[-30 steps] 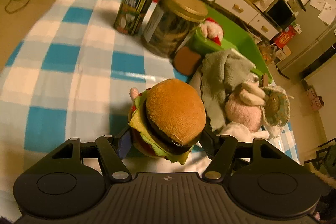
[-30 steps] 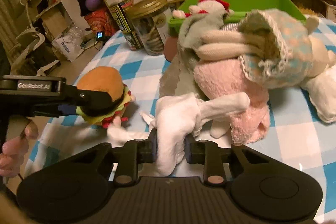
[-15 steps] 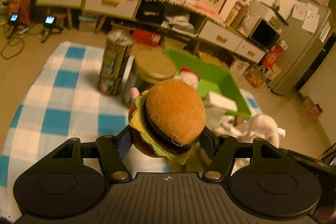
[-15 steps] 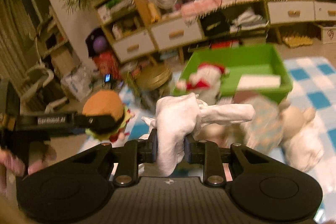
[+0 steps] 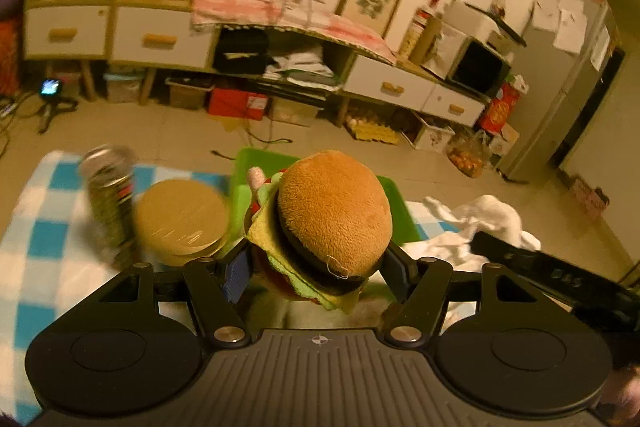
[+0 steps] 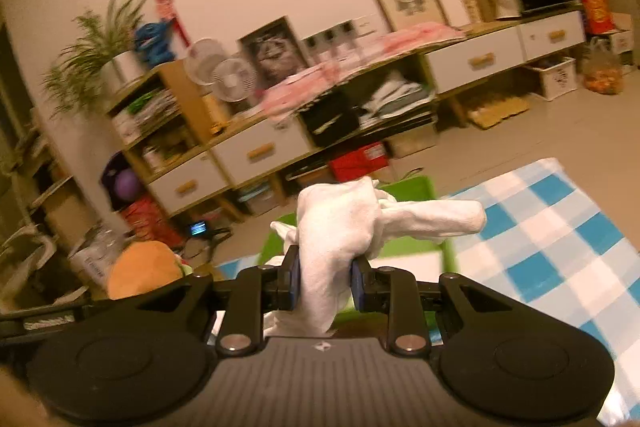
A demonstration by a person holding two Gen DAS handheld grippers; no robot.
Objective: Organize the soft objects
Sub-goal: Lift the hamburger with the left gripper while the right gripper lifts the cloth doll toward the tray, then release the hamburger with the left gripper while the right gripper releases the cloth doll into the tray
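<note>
My left gripper [image 5: 316, 267] is shut on a plush hamburger [image 5: 328, 223] and holds it in the air above the near edge of a green bin [image 5: 248, 183]. My right gripper [image 6: 324, 281] is shut on a white cloth [image 6: 348, 227] that droops to the right, also lifted above the green bin [image 6: 408, 187]. The hamburger shows at the lower left of the right wrist view [image 6: 140, 267]. The white cloth and the right gripper's black body [image 5: 560, 279] show at the right of the left wrist view. The bin's inside is mostly hidden.
A blue and white checked tablecloth [image 5: 44, 239] covers the table [image 6: 560, 239]. A tall can [image 5: 108, 195] and a jar with a gold lid [image 5: 180, 215] stand left of the bin. Shelves, drawers and boxes line the far wall.
Both grippers have risen from the table with their loads and tilted up toward the room. The pink plush and grey cloth have dropped out of view.
</note>
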